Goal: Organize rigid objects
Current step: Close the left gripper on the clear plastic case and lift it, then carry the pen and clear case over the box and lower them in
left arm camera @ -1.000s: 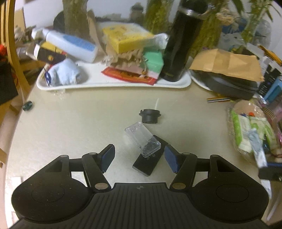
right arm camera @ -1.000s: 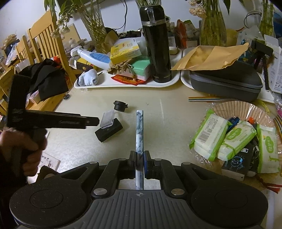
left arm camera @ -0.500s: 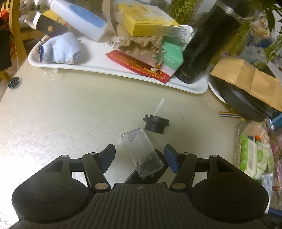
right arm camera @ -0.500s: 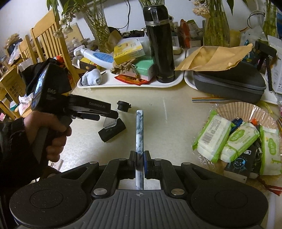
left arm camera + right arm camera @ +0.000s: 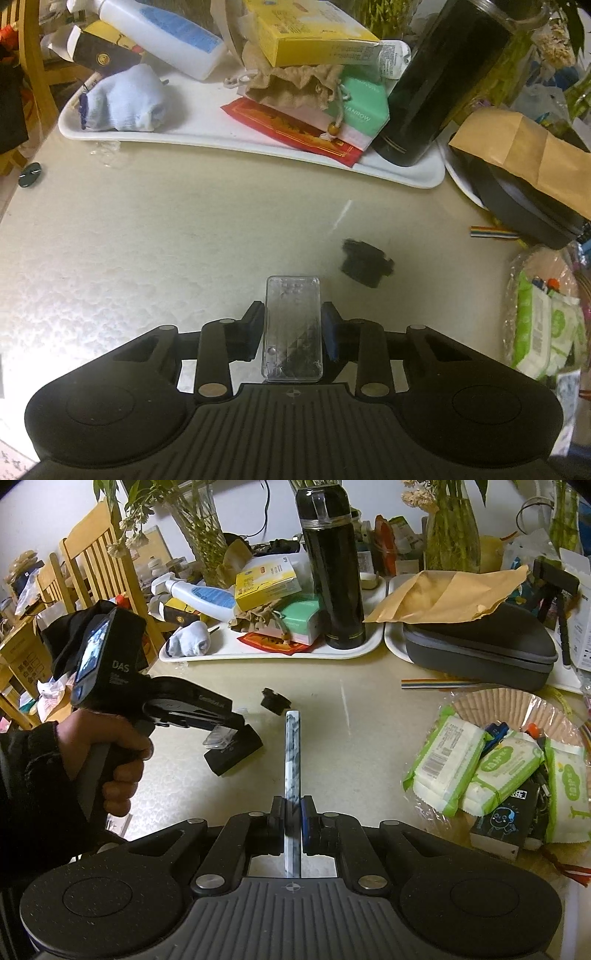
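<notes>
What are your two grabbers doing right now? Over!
Left gripper closing, pads on the clear plastic case. Right gripper shut on the marbled flat strip. Small black cap nearby, not blocking.

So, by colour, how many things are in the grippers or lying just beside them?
Black: 2, the round cap and the flat block
Clear: 1, the plastic case
White marbled: 1, the thin strip
Total: 4
</notes>
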